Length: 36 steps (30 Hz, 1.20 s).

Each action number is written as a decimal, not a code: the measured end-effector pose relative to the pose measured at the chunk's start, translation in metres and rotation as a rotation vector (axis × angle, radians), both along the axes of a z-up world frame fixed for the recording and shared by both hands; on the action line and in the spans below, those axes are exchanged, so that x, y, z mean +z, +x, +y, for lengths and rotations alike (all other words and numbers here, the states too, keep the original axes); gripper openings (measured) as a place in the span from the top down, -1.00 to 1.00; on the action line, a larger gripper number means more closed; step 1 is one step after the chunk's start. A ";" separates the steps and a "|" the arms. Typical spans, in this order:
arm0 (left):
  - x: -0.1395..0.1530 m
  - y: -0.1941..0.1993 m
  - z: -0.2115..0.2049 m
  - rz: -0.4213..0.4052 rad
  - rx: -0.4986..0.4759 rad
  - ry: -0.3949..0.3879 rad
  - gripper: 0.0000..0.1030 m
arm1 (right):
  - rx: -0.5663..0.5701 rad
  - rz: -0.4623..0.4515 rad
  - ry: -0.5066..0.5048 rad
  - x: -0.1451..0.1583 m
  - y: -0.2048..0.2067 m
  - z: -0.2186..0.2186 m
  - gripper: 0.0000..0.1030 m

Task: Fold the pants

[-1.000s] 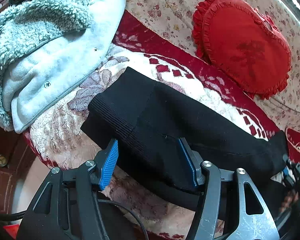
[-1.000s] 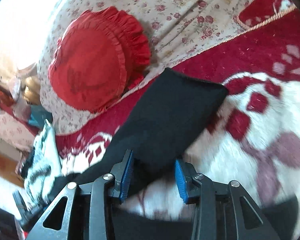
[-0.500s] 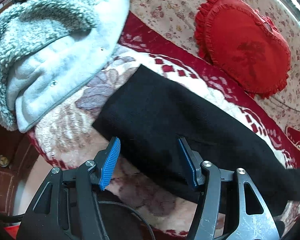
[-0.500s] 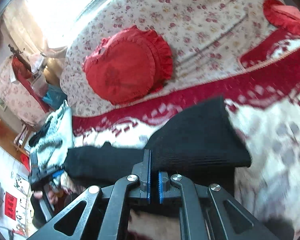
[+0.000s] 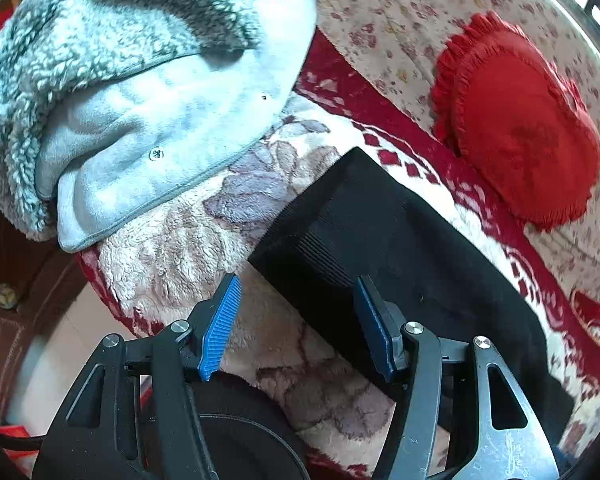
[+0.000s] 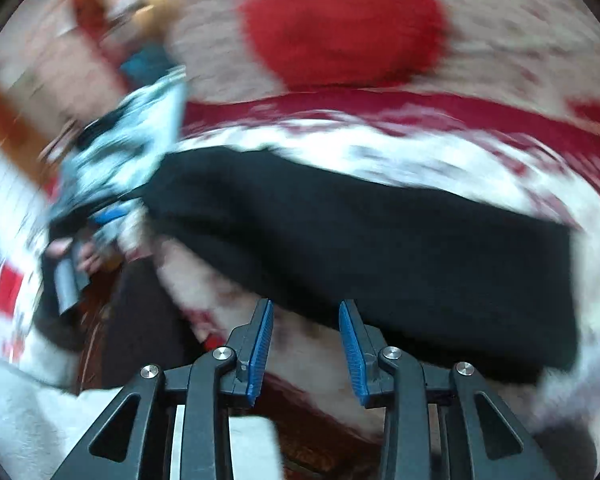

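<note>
Black pants (image 5: pixel 399 248) lie as a long folded strip across the plush red/white floral blanket (image 5: pixel 172 248), on what looks like a bed or sofa. Ribbed end of the pants sits toward the blanket's near edge, where the blanket drops off to a dark wood frame (image 5: pixel 16 292).

Left tool (image 5: pixel 296 320): blue pads wide apart, nothing clamped; ribbed pants edge lies under the gap, the right pad over the fabric.

Right tool (image 6: pixel 303 340): jaws have just been opening, now apart w/ nothing between them, hovering near the long near edge of the pants; view is badly blurred.

Obstacles: grey fleece jacket (image 5: pixel 140 92) piled beside the ribbed end, just apart from the pants. Red heart cushion (image 5: pixel 519 120) beyond the far long edge, w/ a strip of red blanket border between. Bare blanket shows between jacket and pants & along the near side. In the right view a hand (image 6: pixel 76 252) grips the left tool at far left.
</note>
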<state>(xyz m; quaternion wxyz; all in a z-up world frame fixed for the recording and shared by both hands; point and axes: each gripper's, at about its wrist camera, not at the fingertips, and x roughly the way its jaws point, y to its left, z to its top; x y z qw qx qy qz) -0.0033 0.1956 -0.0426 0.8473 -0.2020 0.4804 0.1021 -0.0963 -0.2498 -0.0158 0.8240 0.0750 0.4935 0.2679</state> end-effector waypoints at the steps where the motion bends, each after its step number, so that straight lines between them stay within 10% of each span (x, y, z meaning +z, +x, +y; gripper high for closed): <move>1: -0.001 0.000 0.003 -0.002 0.011 -0.007 -0.12 | 0.043 -0.023 0.021 -0.003 0.004 0.020 0.36; 18: -0.015 0.010 0.008 0.015 -0.011 -0.049 -0.18 | 0.383 -0.391 -0.442 -0.057 0.055 0.163 0.37; 27: -0.017 0.021 0.009 0.003 -0.011 -0.083 -0.16 | 0.316 -0.303 -0.276 -0.056 0.085 0.158 0.61; 32: -0.011 0.029 0.003 -0.001 -0.052 -0.053 0.42 | 0.290 -0.196 -0.105 -0.045 0.091 0.150 0.90; 36: 0.007 0.028 0.005 -0.042 -0.079 -0.024 0.52 | 0.302 -0.208 -0.048 -0.019 0.078 0.156 0.90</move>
